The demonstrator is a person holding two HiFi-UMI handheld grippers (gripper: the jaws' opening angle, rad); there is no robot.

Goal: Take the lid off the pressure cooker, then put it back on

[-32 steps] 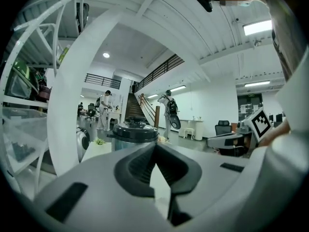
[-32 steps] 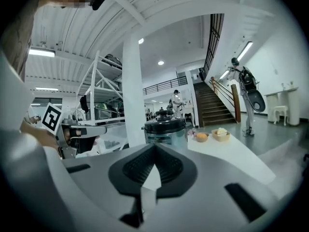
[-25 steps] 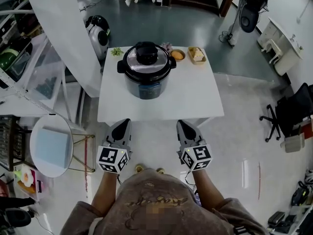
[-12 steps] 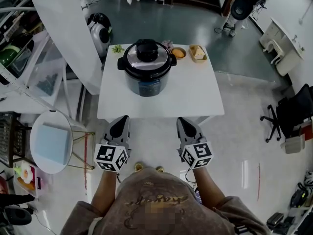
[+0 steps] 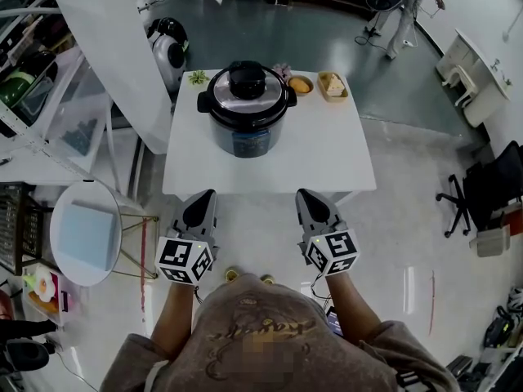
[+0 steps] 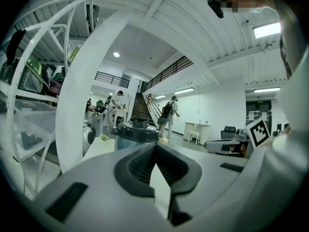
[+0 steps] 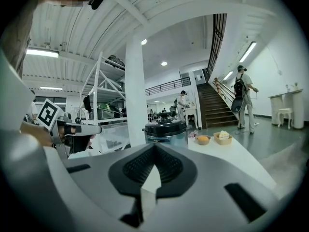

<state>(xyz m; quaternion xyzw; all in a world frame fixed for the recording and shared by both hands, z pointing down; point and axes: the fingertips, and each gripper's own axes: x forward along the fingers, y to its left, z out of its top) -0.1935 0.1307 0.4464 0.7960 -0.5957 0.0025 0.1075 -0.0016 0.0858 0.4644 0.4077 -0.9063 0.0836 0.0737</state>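
Observation:
A silver pressure cooker (image 5: pixel 246 114) with a black lid (image 5: pixel 246 85) and knob stands at the back of the white table (image 5: pixel 327 158). The lid sits on the pot. The left gripper view has the cooker (image 6: pixel 136 133) ahead, and the right gripper view has the same cooker (image 7: pixel 165 131) too. My left gripper (image 5: pixel 202 200) and right gripper (image 5: pixel 307 198) hover just off the table's near edge, side by side, both shut and empty, well short of the cooker.
Behind the cooker sit a small green plant (image 5: pixel 197 77), an orange bowl (image 5: pixel 300 85) and a tan box (image 5: pixel 331 86). A white pillar (image 5: pixel 106 47) rises at the left, with a round side table (image 5: pixel 85 242) and shelving (image 5: pixel 33 104) near it. A person (image 7: pixel 242 95) stands by the stairs.
The grippers have stayed where they were. The head view has shifted slightly, and a person at the far right background has moved.

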